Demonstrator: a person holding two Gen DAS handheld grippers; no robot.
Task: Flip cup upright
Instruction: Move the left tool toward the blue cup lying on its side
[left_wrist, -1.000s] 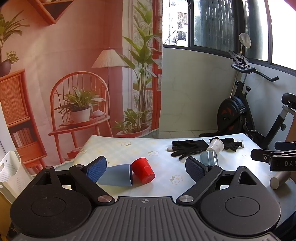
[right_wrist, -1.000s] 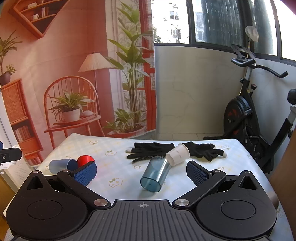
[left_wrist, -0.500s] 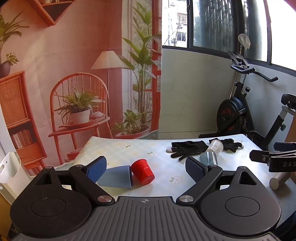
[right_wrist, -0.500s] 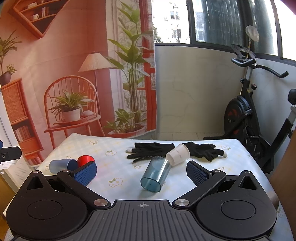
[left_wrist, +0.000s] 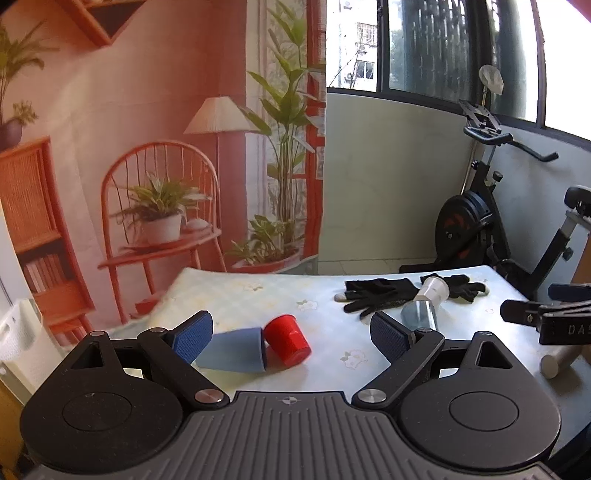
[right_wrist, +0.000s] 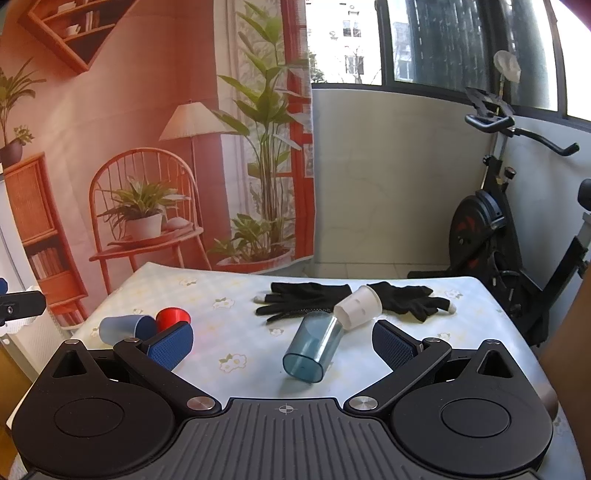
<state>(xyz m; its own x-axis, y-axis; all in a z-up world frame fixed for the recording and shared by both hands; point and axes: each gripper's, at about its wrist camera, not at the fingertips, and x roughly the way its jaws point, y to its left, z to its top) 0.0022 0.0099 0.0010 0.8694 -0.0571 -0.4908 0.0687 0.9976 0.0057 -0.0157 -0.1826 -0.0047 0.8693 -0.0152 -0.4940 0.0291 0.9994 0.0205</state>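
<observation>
Four cups lie tipped on the floral-print tablecloth (right_wrist: 236, 325): a dusty-blue plastic cup (left_wrist: 232, 349) touching a small red plastic cup (left_wrist: 288, 339) on the left side, and a clear teal plastic tumbler (right_wrist: 314, 349) with a white paper cup (right_wrist: 358, 306) at its base, right beside a pair of black gloves (right_wrist: 310, 297). The left gripper (left_wrist: 291, 332) hangs just above the blue and red cups, fingers spread wide around nothing. The right gripper (right_wrist: 282, 341) hovers over the tumbler, likewise apart and empty.
</observation>
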